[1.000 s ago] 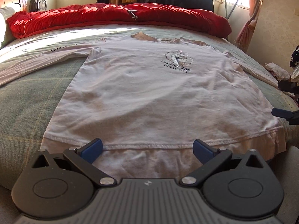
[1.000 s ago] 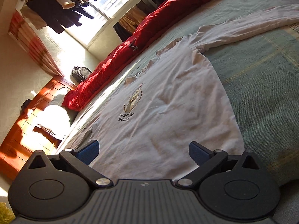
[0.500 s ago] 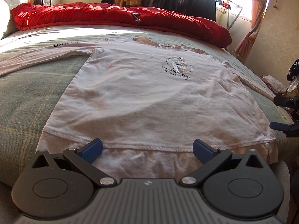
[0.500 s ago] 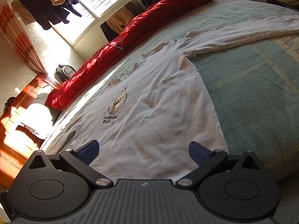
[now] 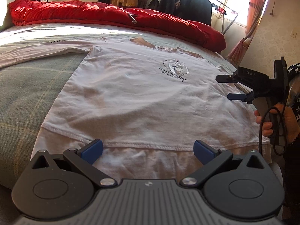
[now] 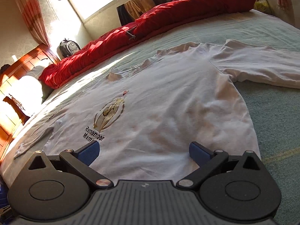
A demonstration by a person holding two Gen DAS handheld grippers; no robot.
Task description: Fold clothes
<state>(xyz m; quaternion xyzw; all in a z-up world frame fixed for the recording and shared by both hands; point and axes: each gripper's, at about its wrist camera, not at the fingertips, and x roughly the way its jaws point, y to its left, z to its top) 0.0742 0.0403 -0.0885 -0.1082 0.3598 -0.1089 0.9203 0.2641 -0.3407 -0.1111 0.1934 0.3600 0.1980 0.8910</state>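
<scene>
White shirt (image 5: 142, 97), red duvet (image 5: 116, 18), green plaid bedcover (image 5: 28, 86), blue-padded claws.

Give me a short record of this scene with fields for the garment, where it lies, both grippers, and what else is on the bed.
garment: white long-sleeved shirt, front up, chest print showing
state: spread flat, sleeves out to the sides, not yet folded
surface: bed with green cover
left gripper: open, at the hem, holding nothing
right gripper: open, over the shirt's side, holding nothing
also on bed: red duvet bunched along the far edge
</scene>
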